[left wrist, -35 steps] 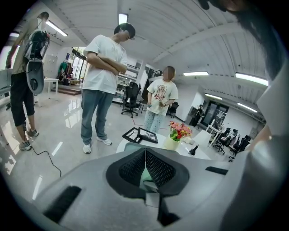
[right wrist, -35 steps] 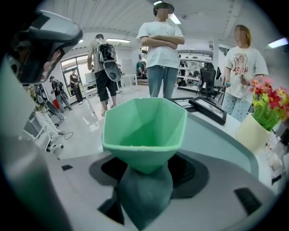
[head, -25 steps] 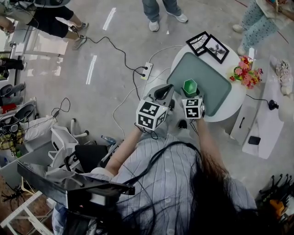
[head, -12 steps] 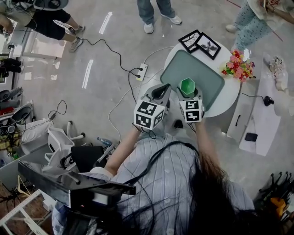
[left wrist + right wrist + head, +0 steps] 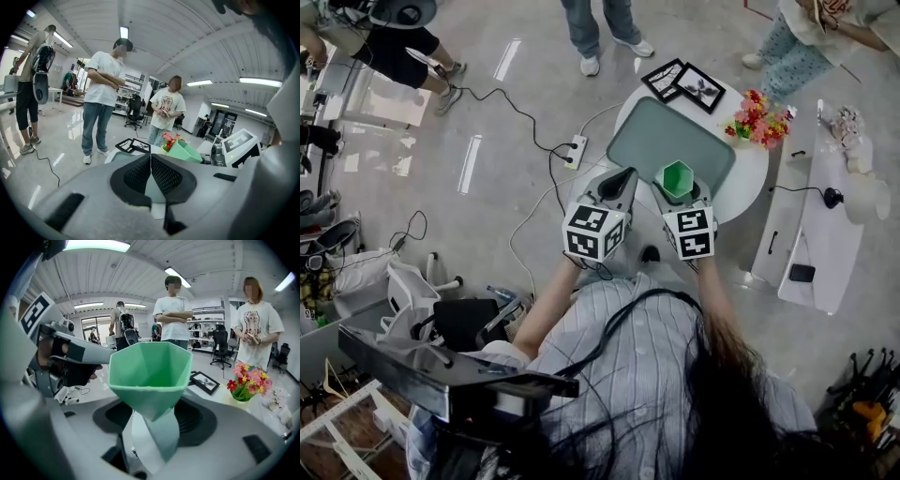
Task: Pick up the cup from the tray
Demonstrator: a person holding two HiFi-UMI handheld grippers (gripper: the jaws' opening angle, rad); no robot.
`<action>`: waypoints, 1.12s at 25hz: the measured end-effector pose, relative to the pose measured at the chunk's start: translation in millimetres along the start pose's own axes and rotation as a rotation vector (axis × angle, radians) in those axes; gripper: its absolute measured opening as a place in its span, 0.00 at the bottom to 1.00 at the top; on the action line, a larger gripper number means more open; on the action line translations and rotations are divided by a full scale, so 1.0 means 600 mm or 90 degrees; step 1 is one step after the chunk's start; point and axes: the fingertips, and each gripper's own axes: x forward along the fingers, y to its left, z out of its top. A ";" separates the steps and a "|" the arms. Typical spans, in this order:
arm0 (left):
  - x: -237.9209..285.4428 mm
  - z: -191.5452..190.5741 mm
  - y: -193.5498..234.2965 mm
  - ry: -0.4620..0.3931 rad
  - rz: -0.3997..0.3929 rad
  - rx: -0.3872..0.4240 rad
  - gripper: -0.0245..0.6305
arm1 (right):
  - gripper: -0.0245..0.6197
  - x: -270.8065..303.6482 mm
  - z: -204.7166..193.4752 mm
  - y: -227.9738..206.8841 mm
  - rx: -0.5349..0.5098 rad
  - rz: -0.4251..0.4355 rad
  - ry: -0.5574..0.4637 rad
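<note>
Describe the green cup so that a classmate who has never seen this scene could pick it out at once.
Find the round white table with the grey-green tray on it. At the tray's edge nearest the person, the right tongs grip the cup. It alone is mint green, faceted and open-topped, unlike the flat black picture frames and the flowers.

Cup (image 5: 149, 371) base hidden (down between right tool (image 5: 152, 423) jaws).

An open lab or office hall: strip lights (image 5: 123, 32) on a ribbed ceiling, a swivel chair (image 5: 134, 107) well beyond the left tongs (image 5: 151, 157), a power strip (image 5: 575, 148) with trailing cables (image 5: 511, 94) on the glossy floor (image 5: 487, 216) to their left, onlookers (image 5: 101, 93) standing beyond.
</note>
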 end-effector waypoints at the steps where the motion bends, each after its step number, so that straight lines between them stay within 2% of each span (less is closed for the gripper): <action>1: -0.004 -0.001 -0.008 -0.005 0.004 -0.003 0.06 | 0.49 -0.012 0.000 0.002 -0.003 0.004 -0.001; 11: -0.055 -0.058 -0.084 -0.025 0.052 -0.044 0.06 | 0.49 -0.113 -0.030 0.027 -0.046 0.055 -0.009; 23: -0.118 -0.106 -0.124 -0.009 0.092 -0.042 0.06 | 0.49 -0.167 -0.087 0.076 -0.040 0.093 0.003; 28: -0.140 -0.125 -0.131 0.008 0.094 -0.013 0.06 | 0.49 -0.171 -0.091 0.097 -0.035 0.102 0.008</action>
